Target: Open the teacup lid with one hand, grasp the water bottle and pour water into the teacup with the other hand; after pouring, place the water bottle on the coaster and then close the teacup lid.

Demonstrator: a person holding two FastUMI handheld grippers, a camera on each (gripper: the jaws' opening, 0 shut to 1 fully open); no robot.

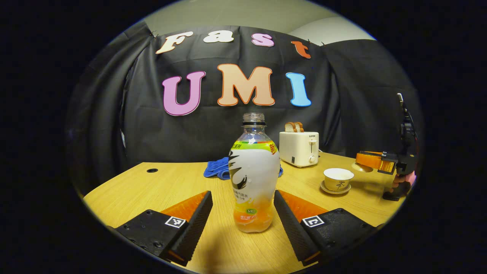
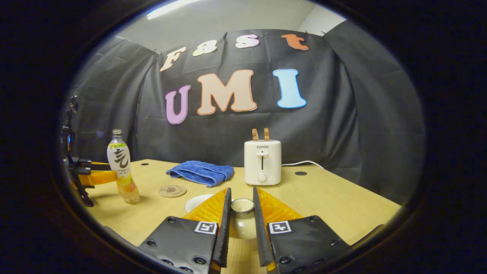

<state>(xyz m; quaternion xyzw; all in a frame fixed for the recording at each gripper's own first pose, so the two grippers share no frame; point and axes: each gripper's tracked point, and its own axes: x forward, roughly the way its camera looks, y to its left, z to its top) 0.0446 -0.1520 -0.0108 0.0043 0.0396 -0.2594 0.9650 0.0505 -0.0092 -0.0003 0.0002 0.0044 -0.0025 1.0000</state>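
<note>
A clear bottle [image 1: 253, 179] with a white and orange label stands upright on the wooden table [image 1: 125, 190], without a cap. My left gripper [image 1: 242, 194] is open, one finger on each side of the bottle's lower half. In the right gripper view the bottle [image 2: 121, 167] stands far left with the left gripper [image 2: 102, 172] at it. The white teacup [image 1: 338, 178] sits uncovered on its saucer. My right gripper [image 2: 242, 189] is shut on the teacup lid [image 2: 242, 206], held by its knob. The left gripper view shows that gripper [image 1: 380, 161] holding the lid [image 1: 360, 166] above the table, right of the cup. A round coaster [image 2: 172, 190] lies beside the bottle.
A white toaster [image 2: 262, 161] with two bread slices stands at the back of the table, its cable trailing right. A folded blue towel [image 2: 201, 172] lies left of it. A white rim [image 2: 196, 202] peeks out behind the right gripper's left finger. The table edge runs close on the right.
</note>
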